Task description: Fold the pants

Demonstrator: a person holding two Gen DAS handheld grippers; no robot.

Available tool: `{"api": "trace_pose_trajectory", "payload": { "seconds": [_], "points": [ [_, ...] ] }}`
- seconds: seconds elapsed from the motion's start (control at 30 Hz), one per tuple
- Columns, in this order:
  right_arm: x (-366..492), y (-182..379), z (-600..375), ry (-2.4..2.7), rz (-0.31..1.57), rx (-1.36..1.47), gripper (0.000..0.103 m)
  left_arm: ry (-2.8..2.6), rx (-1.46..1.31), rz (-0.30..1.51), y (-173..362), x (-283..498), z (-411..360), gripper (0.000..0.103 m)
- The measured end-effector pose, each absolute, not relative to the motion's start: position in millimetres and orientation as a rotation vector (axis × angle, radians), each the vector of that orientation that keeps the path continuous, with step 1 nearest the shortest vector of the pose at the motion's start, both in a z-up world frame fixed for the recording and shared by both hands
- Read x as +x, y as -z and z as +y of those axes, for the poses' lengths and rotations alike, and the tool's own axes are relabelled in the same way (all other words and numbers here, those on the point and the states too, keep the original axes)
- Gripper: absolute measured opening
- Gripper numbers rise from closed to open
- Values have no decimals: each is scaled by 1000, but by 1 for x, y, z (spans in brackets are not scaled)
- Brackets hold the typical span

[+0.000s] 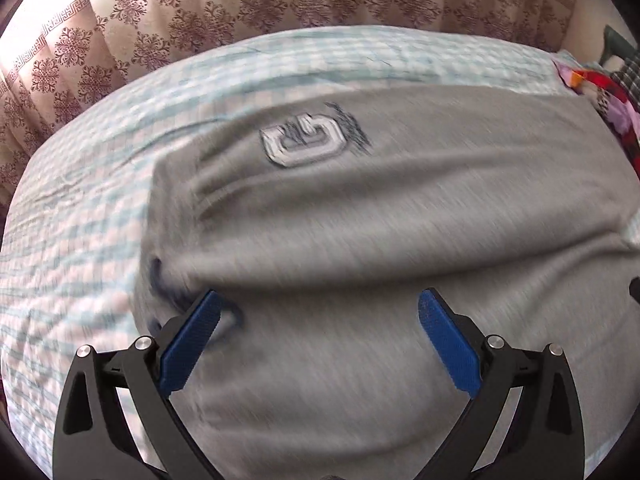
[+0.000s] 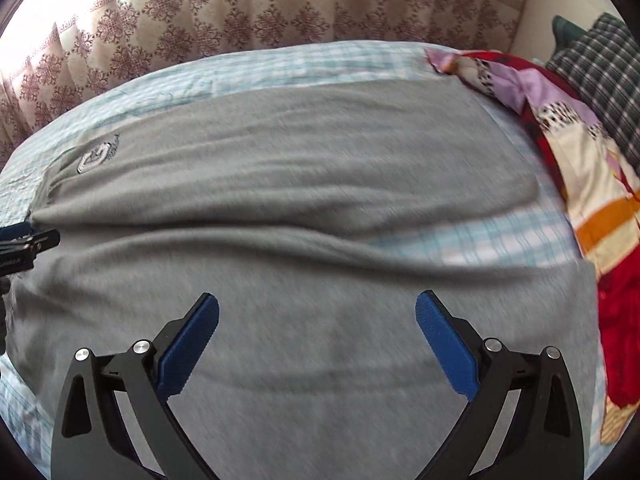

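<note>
- Pants (image 1: 360, 208): one pair, grey heathered knit, soft and rumpled, spread flat across the bed with long shallow creases. One white-and-grey blocky logo (image 1: 308, 142) is printed on the cloth, toward 12 o'clock in the left wrist view and toward 9 o'clock in the right wrist view. Both views are motion-blurred.
- Bed sheet (image 1: 80, 220): one, thin cotton in a pale blue-and-white check, lightly wrinkled. It shows around the pants on the 9 and 12 o'clock sides.
- Left claw (image 1: 319, 310): two black fingers with ribbed blue pads (image 1: 192, 344), spread wide. It holds nothing, with grey cloth showing between the pads. Whether the tips touch the cloth cannot be told.
- Right claw (image 2: 317, 310): two black fingers, ribbed blue pads (image 2: 448, 348), spread wide. It holds nothing and sits over the pants.
- Curtain (image 2: 240, 12): pleated beige fabric with a brown medallion print, at 12 o'clock behind the bed.
- Quilt (image 2: 592, 184): one bunched patchwork piece in red, lilac, cream and orange, at 3 o'clock beside the pants.
- Dark plaid cloth (image 2: 604, 64): one piece, at 2 o'clock.
</note>
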State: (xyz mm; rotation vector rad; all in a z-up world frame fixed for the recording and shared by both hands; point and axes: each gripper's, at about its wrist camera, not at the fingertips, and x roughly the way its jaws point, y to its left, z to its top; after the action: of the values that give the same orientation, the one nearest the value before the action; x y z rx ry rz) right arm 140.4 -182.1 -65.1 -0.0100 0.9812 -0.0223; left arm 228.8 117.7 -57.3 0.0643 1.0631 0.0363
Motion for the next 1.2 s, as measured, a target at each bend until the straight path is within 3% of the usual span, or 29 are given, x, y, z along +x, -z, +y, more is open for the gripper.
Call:
{"api": "trace_pose_trajectory", "payload": {
  "seconds": [0.47, 0.93, 1.03, 1.07, 1.2],
  "points": [
    [194, 70, -133, -56, 970, -42, 98, -93, 75, 1014, 49, 306, 166, 101],
    [214, 85, -109, -83, 999, -72, 98, 54, 43, 1034, 73, 376, 193, 100],
    [215, 85, -108, -87, 1001, -74, 98, 116, 12, 1061, 77, 390, 192, 97],
    [215, 85, -107, -88, 1002, -75, 98, 134, 16, 1075, 80, 396, 191, 90],
    [218, 87, -106, -90, 1007, -80, 98, 215, 51, 1108, 88, 413, 181, 87]
  ]
}}
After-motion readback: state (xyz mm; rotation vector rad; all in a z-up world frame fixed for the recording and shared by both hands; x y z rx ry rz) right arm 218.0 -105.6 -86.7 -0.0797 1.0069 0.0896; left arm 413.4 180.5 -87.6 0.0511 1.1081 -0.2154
